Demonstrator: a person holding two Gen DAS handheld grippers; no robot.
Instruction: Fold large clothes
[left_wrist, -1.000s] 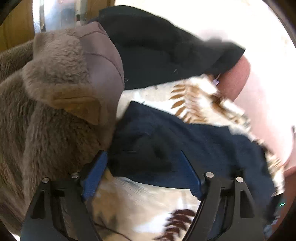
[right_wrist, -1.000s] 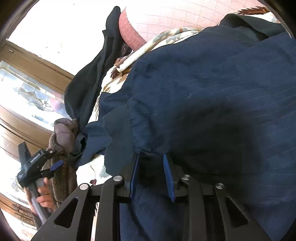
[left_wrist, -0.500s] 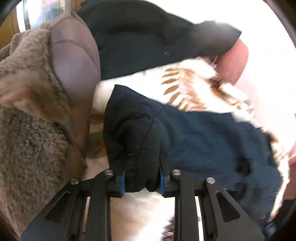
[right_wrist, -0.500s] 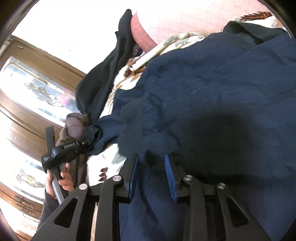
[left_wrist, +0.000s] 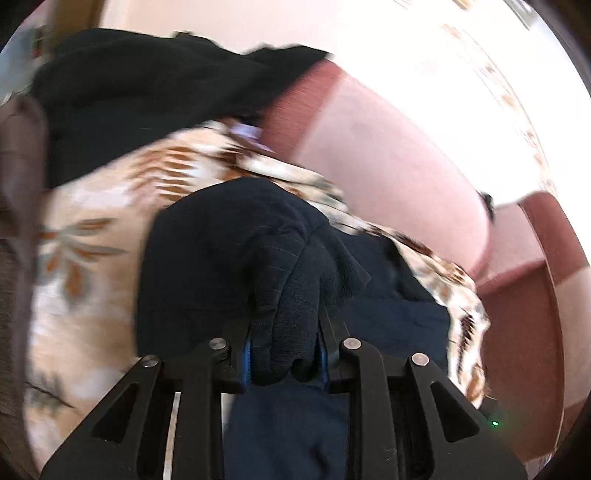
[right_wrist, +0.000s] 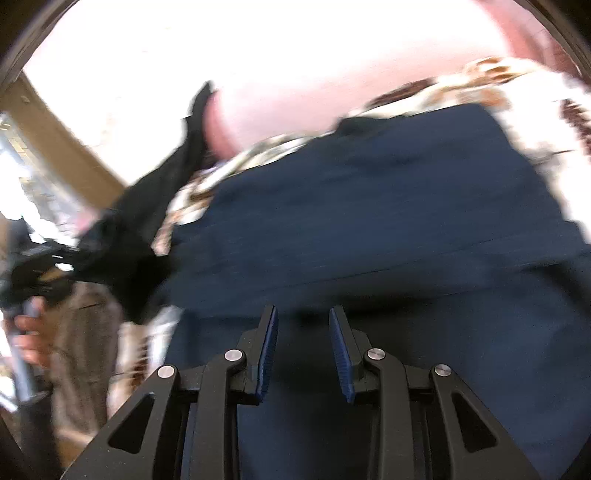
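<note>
A navy pinstriped garment lies over a floral blanket. My left gripper is shut on a bunched, lifted fold of it, and the cloth fills the gap between the blue pads. In the right wrist view the same navy garment stretches wide ahead of my right gripper. Its jaws stand narrowly apart with navy cloth pinched low between them. The picture is blurred by motion.
A black garment is heaped at the back, and a brown fleece jacket sits at the left edge. A pink cushion borders the blanket on the right. A hand holds the other tool at far left in the right wrist view.
My left gripper closed on the navy fold, then lifted and carried it to the right, away from the brown jacket. My right gripper kept its hold and swung along with the cloth.
</note>
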